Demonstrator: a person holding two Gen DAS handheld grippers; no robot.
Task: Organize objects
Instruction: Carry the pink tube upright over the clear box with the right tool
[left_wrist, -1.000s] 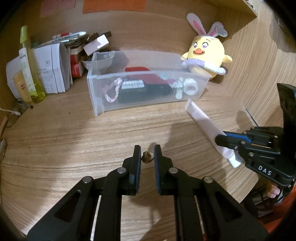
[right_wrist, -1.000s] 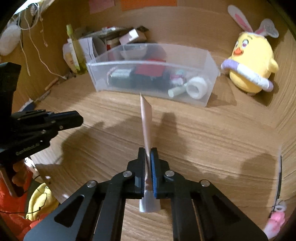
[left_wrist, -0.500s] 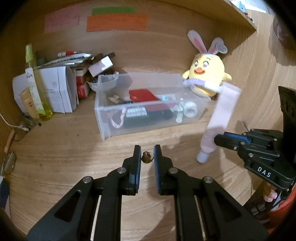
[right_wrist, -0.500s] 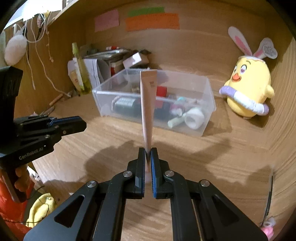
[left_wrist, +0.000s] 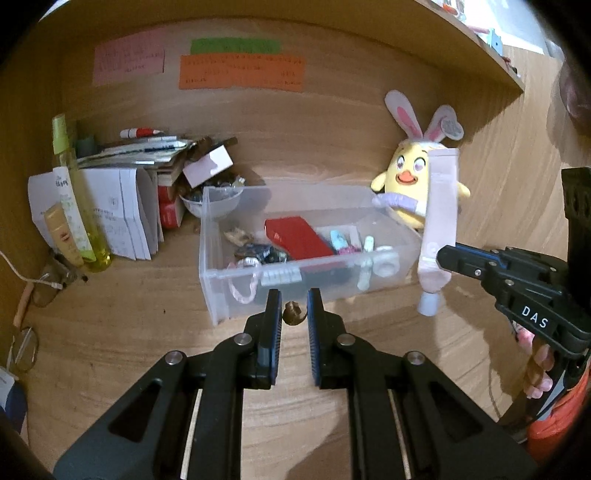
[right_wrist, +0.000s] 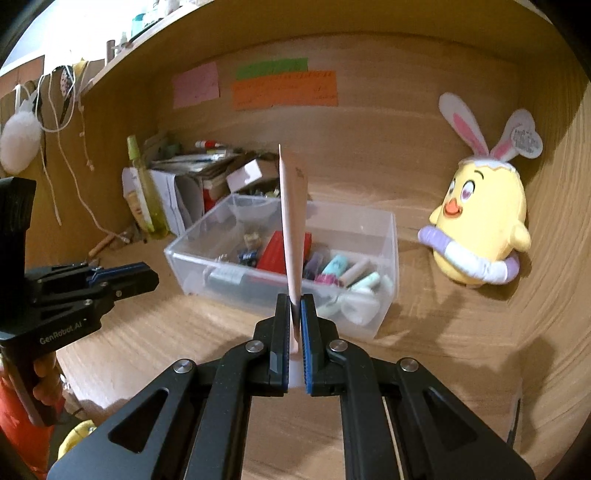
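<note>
My left gripper (left_wrist: 293, 295) is shut on a small brown round thing (left_wrist: 293, 314), held in the air just in front of the clear plastic bin (left_wrist: 218, 266). My right gripper (right_wrist: 294, 301) is shut on a pale pink tube (right_wrist: 293, 221) that stands upright with its white cap down. In the left wrist view the tube (left_wrist: 439, 218) hangs beside the bin's right end, clamped near its lower part by the right gripper (left_wrist: 448, 256). The bin (right_wrist: 388, 266) holds a red box, a small figure, a tape roll and other small items. The left gripper (right_wrist: 149, 278) shows at the left.
A yellow plush chick (left_wrist: 404, 181) with rabbit ears sits right of the bin. Papers and boxes (left_wrist: 122, 206) and a yellow-green bottle (left_wrist: 72, 199) stand at the back left. Sticky notes (left_wrist: 242, 72) hang on the back wall. Glasses (left_wrist: 26, 347) lie at the left edge.
Both grippers have risen. The tube came off the desk and swung from lying flat to upright. The small brown thing stayed between the left fingers.
</note>
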